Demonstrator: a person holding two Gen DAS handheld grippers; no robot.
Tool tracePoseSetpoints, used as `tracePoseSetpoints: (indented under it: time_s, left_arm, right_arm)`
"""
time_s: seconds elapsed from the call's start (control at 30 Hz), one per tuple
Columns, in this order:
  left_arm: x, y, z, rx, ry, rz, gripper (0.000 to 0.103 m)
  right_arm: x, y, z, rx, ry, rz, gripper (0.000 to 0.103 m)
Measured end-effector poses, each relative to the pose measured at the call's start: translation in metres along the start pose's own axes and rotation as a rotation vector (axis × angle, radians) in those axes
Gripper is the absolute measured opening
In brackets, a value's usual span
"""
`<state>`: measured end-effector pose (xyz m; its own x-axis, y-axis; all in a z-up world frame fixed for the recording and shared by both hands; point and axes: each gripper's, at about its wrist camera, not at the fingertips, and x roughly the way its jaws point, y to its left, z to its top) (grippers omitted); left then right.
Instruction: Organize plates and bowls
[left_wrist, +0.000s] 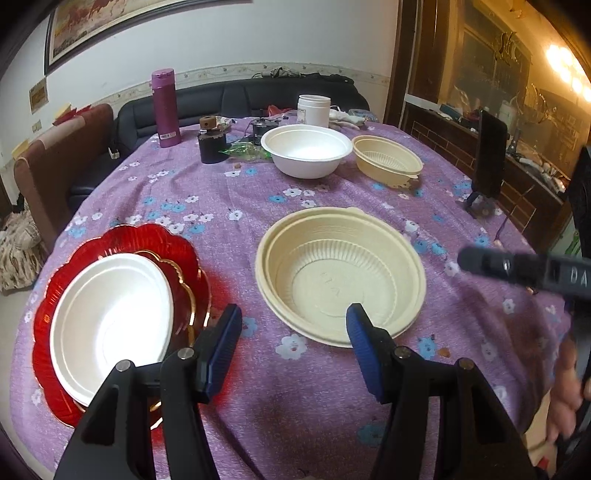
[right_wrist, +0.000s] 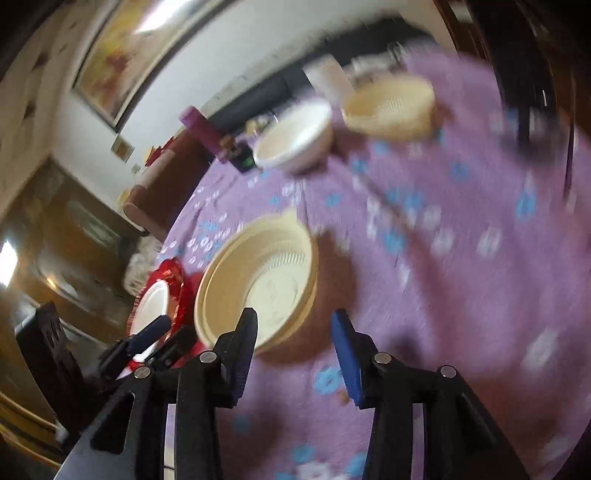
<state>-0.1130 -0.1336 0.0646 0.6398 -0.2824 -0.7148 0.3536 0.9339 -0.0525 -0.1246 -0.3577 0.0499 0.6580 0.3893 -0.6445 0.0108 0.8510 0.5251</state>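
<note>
Purple floral tablecloth: white paper plate sits on red scalloped plate lower left; nested ribbed cream plastic bowls centre; white paper bowl and another cream ribbed bowl, seemingly also a nested pair, upper centre, unsorted. Left gripper and right gripper both released, empty.

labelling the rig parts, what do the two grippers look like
Both match: the left gripper and right gripper have black angular plastic arms with silver pivot pins and ribbed blue pads. White lettering marks the right gripper's black body in the left wrist view. No cables or sleeves show.

White wall, framed painting, dark sofa, wooden cabinet

Purple floral tablecloth, cream bowls, white bowl, red plate
</note>
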Motion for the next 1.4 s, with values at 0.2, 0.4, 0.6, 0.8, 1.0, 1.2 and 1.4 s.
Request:
tracePoseSetpoints:
  time_s: [0.2, 0.4, 0.6, 0.8, 1.0, 1.2, 1.4]
  left_arm:
    - [-0.004, -0.004, -0.003, 0.009, 0.003, 0.013, 0.058]
    - [-0.004, 0.003, -0.004, -0.021, 0.005, 0.024, 0.062]
    - [0.001, 0.005, -0.005, -0.049, 0.033, -0.004, 0.063]
    - [0.003, 0.001, -0.005, -0.038, 0.045, -0.005, 0.063]
    - [0.005, 0.003, -0.004, -0.044, 0.047, -0.003, 0.063]
    - [0.006, 0.004, -0.004, -0.054, 0.051, -0.012, 0.063]
    - [0.005, 0.006, -0.002, -0.053, 0.049, -0.019, 0.063]
  right_arm:
    - [0.007, 0.013, 0.028, -0.190, 0.029, -0.006, 0.022]
    - [0.028, 0.008, 0.051, -0.206, 0.086, 0.089, 0.021]
    - [0.053, 0.005, 0.081, -0.214, 0.224, 0.086, 0.021]
    - [0.091, -0.007, 0.084, -0.195, 0.326, 0.105, 0.021]
    - [0.089, -0.021, 0.076, -0.125, 0.318, 0.108, 0.008]
    - [0.053, -0.018, 0.056, -0.124, 0.296, 0.152, 0.009]
    - [0.032, -0.013, 0.054, -0.156, 0.252, 0.100, 0.009]
